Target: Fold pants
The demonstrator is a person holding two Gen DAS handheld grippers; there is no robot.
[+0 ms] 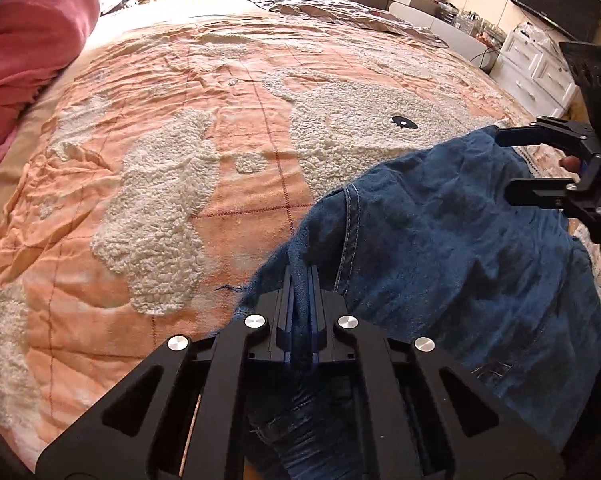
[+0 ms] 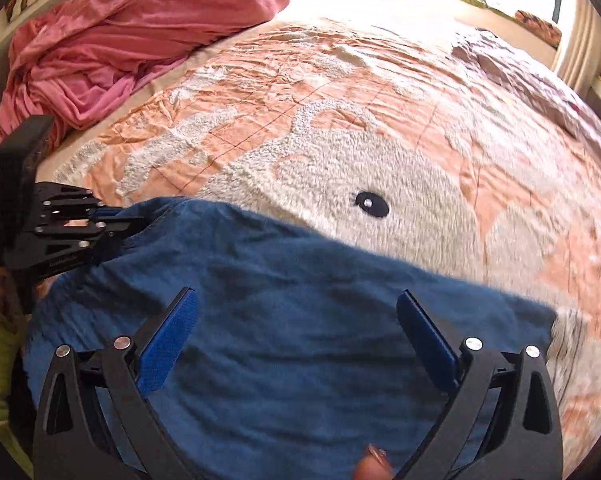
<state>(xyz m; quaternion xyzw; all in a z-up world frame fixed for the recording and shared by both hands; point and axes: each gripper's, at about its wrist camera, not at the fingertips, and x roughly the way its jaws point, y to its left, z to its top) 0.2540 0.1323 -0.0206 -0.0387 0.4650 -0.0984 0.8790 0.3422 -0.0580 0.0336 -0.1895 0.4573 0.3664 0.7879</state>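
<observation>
Blue denim pants [image 1: 440, 232] lie crumpled at the near side of the bed. In the left wrist view my left gripper [image 1: 301, 280] is shut on a fold of the pants' left edge, and cloth runs down between its pads. My right gripper [image 1: 514, 164] hovers at the pants' far right edge, its jaws apart. In the right wrist view the right gripper [image 2: 296, 298] stands open over the middle of the pants [image 2: 280, 340] with nothing clamped between its fingers. The left gripper [image 2: 120, 220] shows there at the left, pinching the pants' corner.
A peach bedspread [image 1: 240, 184] with fleecy white animal shapes covers the bed. A pink blanket [image 2: 140, 40] is heaped at the far left. A striped cloth [image 1: 340, 12] lies at the far edge. White drawers [image 1: 540, 72] stand beyond the bed's right side. A person's fingertip [image 2: 374, 464] shows low down.
</observation>
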